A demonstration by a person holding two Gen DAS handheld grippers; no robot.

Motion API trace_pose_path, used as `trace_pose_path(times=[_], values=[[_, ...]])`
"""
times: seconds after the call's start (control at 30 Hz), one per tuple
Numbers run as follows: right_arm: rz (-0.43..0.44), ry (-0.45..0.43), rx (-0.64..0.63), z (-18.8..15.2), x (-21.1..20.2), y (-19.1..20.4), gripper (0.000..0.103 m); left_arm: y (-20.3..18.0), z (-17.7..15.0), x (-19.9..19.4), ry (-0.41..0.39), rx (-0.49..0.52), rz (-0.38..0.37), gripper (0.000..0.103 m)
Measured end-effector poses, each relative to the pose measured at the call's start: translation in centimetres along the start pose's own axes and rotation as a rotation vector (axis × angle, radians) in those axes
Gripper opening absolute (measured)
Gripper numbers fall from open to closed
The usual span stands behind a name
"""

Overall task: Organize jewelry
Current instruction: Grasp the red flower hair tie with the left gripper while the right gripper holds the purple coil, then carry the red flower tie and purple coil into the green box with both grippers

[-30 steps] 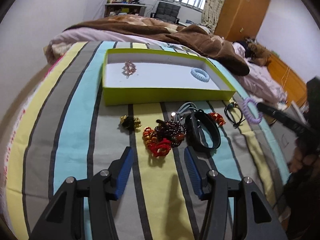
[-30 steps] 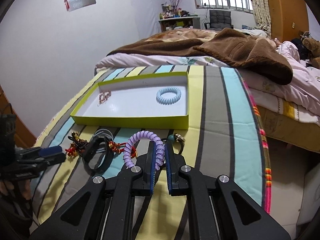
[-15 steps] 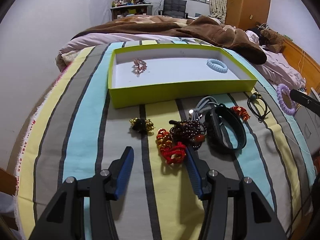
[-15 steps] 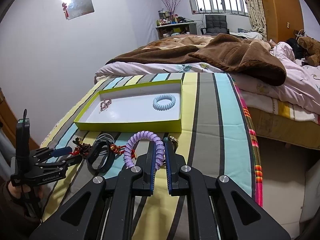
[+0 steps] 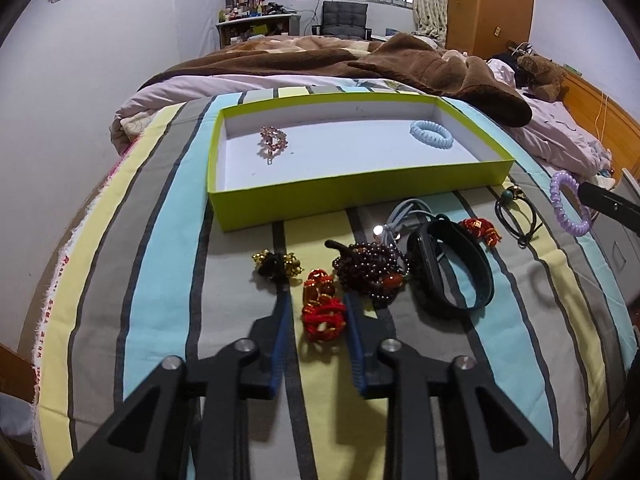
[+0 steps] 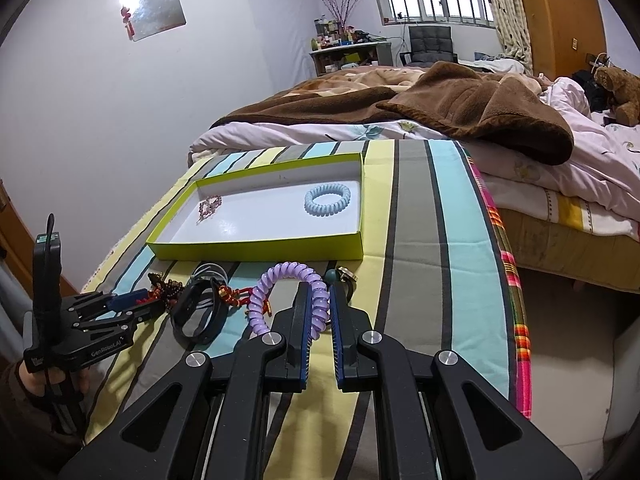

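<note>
Change: left gripper (image 5: 316, 300) has just been closing its jaws around the red knotted bracelet (image 5: 323, 317), which lies between the pads; contact unclear.
Left wrist: green tray (image 5: 352, 194) just beyond the jewelry pile; bare striped blanket (image 5: 168, 280) leftward.
Right wrist: right gripper (image 6: 319, 292) clenched on purple coil bracelet (image 6: 280, 276), near the tray's front edge.
</note>
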State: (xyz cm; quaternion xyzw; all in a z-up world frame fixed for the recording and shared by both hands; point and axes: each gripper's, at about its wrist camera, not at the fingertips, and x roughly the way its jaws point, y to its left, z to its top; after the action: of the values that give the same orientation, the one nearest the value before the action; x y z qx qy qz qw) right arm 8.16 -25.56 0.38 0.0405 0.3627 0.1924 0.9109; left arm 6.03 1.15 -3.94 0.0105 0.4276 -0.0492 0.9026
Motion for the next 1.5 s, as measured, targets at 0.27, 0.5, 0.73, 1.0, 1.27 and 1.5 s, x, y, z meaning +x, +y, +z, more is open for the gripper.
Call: trace_pose_path(times=[0.27,0.5,0.73,1.0,1.27,1.5], values=[[0.000,0.001,0.000,0.0,0.1,0.2,0.009,0.7,-0.1,-0.4,-0.016,-0.036,-0.024,0.018],[0.005,-0.009,0.000,-0.1,-0.2,0.5,0.009,1.6,0.1,-1.8,-0.054,-0.059,-0.021,0.018],[0.010,-0.018,-0.003,0.2,-0.6,1.2,0.009,2.4,0.8,-3.1,-0.084,-0.073,-0.021,0.018],[0.016,-0.040,-0.015,2.9,0.0,2.2,0.009,2.8,3.6,-3.8,-0.125,-0.080,-0.048,0.018],[0.004,-0.006,-0.031,6.6,4.4,2.7,0.009,3.2,6.6,-1.7,-0.133,-0.071,-0.059,0.018],[-0.016,0.054,-0.074,9.4,9.8,3.8,0.009,3.5,8.7,1.4,-0.112,-0.080,-0.061,0.018]])
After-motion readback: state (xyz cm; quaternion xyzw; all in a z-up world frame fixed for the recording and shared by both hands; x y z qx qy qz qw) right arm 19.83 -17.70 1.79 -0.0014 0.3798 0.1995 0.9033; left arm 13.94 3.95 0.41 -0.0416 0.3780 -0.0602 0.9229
